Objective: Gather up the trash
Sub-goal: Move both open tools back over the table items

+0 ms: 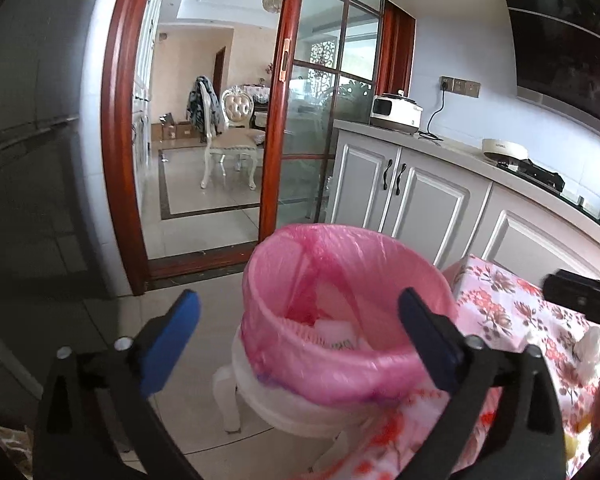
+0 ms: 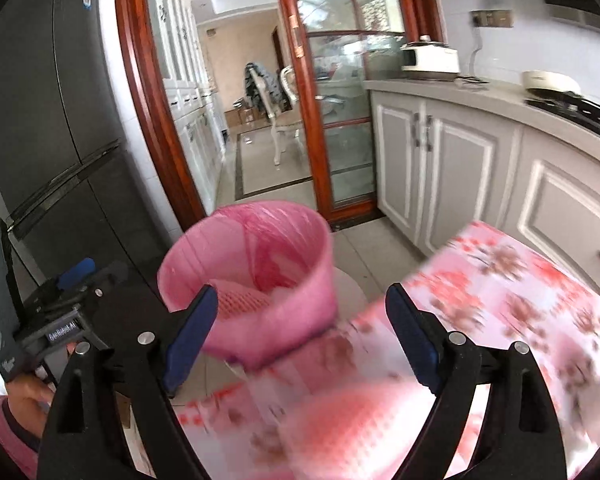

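A bin lined with a pink bag stands on a white stool beside a table with a floral cloth. White trash lies inside the bin. My left gripper is open and empty, just in front of the bin's rim. A crumpled white tissue lies on the cloth at the right. In the right wrist view the bin is ahead to the left and my right gripper is open and empty above the cloth. The left gripper's body shows at the left.
A dark fridge stands at the left. A wooden-framed glass sliding door opens onto a dining room with a chair. White cabinets and a counter with a cooker and stove run along the right.
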Demonstrator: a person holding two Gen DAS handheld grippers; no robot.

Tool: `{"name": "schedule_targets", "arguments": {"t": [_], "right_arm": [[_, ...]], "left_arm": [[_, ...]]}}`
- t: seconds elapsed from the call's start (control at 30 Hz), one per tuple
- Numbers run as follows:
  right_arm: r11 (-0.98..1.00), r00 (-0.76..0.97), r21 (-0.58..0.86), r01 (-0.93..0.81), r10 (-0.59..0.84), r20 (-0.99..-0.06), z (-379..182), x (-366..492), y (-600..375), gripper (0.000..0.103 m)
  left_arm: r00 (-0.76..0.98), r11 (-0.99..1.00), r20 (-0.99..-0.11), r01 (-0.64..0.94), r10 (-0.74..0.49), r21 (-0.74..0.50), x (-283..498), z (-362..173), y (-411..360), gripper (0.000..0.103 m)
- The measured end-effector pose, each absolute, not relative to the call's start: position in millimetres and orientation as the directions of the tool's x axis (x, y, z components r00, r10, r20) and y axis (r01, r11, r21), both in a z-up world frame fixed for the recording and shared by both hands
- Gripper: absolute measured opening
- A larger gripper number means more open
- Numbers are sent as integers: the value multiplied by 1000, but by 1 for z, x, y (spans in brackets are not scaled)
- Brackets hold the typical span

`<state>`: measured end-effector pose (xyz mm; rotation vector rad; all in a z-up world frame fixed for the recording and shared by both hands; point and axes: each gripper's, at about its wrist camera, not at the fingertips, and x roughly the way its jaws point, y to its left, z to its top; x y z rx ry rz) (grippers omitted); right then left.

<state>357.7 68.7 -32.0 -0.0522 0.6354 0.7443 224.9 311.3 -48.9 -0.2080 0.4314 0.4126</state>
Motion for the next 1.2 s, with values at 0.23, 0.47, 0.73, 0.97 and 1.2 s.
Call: {"name": "schedule_targets", "arguments": {"t": [0.23, 0.47, 0.73, 0.97, 1.2], "right_arm": [[849, 653, 158, -505, 496, -572, -36, 310, -47, 85], [928, 713, 176, -329, 366, -599, -62, 259, -148, 85], [970, 723, 197, -143, 239, -648, -98, 226, -233, 85], [979, 722, 201, -35, 164, -672, -118, 219, -277, 85], [980, 731, 193, -43, 163, -663, -119, 231, -279, 85]], "left_arm": [[836, 927, -486, -354, 254, -125, 197, -56, 260, 98], [844, 956, -519, -249, 138, -152, 189, -69, 200, 98], [830, 977, -556, -148, 41, -150, 195, -85, 128, 98], [813, 994, -582, -55, -9, -93, 203, -100, 70, 98], [796, 997, -605, -35, -9, -62, 219, -113, 34, 98]]}}
